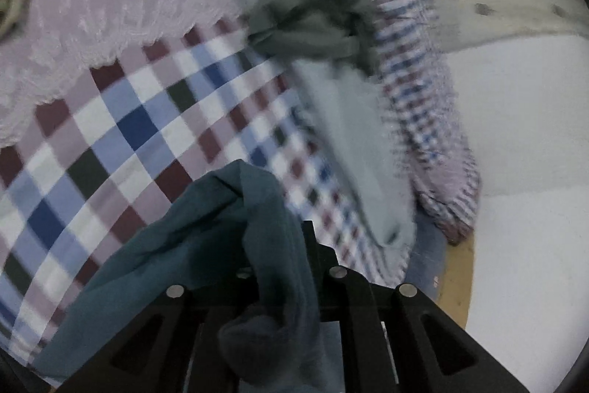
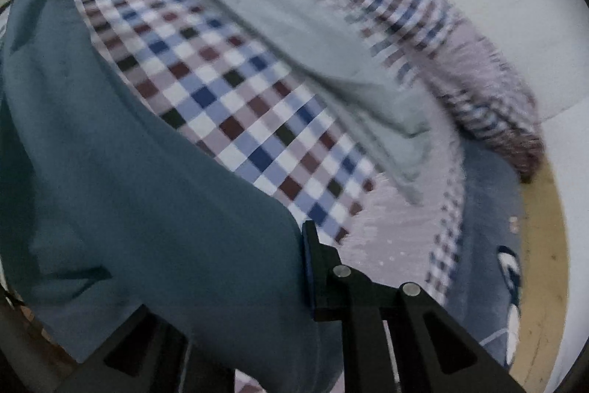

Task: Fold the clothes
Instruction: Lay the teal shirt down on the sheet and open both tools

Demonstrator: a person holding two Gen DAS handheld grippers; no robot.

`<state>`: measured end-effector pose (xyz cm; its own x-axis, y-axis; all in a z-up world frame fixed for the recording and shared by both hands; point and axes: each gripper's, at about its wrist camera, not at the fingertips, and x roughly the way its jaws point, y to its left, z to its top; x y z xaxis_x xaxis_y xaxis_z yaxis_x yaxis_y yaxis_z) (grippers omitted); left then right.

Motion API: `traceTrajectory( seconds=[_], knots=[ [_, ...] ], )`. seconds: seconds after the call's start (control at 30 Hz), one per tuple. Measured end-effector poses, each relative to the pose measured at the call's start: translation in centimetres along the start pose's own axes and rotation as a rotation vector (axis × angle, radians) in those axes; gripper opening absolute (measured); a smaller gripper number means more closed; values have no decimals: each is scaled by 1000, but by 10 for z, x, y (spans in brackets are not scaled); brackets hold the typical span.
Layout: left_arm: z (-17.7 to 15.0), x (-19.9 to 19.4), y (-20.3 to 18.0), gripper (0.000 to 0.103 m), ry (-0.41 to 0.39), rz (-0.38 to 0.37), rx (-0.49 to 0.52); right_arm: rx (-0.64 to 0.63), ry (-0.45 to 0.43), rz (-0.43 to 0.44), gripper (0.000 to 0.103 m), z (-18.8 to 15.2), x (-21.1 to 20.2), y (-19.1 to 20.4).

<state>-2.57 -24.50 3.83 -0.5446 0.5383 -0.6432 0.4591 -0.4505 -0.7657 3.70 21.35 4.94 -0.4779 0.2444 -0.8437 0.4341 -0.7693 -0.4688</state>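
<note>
L wrist view: left gripper [image 1: 279,245] at bottom centre, black fingers closed tight w/ a bunched fold of teal garment [image 1: 176,245] pinched between them; cloth drapes down-left over the gripper body and hangs in a twisted wad at bottom centre. Behind it, checked bedcover [image 1: 110,135] (white/blue/maroon squares) fills the left and middle. Pink lacy blanket [image 1: 110,6] sits upper left, scalloped edge lying on the checks. Dark grey-green garment [image 1: 294,6] crumpled at top centre, overlapping a pale grey garment [image 1: 349,135] that runs down centre-right. White wall [image 1: 515,135] at right, strip of wood floor [image 1: 456,282] lower right.

R wrist view: right gripper [image 2: 294,260] at bottom centre; only its right finger shows clearly, teal garment [image 2: 129,172] covers the left one, edge pressed at the finger. Can't tell how far it's shut, though cloth looks held. Teal cloth spreads across the whole left half. Pale grey garment [image 2: 313,43] upper centre. Blue rug [image 2: 486,227] lower right. Much motion blur in both.
</note>
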Motion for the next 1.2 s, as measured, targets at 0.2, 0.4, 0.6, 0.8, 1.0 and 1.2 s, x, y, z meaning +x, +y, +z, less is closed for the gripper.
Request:
traceTrajectory(
  seconds=[0.2, 0.4, 0.6, 0.8, 1.0, 1.2],
  knots=[
    [26, 12, 7, 34, -26, -41, -85, 162, 81, 151, 38, 18, 57, -45],
    [44, -29, -14, 63, -233, -128, 38, 532, -98, -48, 63, 9, 46, -109],
    [11, -43, 0, 63, -244, -82, 204, 724, -153, 121, 65, -49, 22, -119],
    [-40, -53, 17, 63, -213, -37, 389, 782, -241, 305, 65, -146, -26, -70],
    [-91, -57, 31, 63, -169, 6, 566, 772, -195, 363, 36, -188, -23, -19],
    [-141, -36, 32, 63, -77, 37, 708, 729, -206, 350, 32, -172, -13, 1]
  ],
)
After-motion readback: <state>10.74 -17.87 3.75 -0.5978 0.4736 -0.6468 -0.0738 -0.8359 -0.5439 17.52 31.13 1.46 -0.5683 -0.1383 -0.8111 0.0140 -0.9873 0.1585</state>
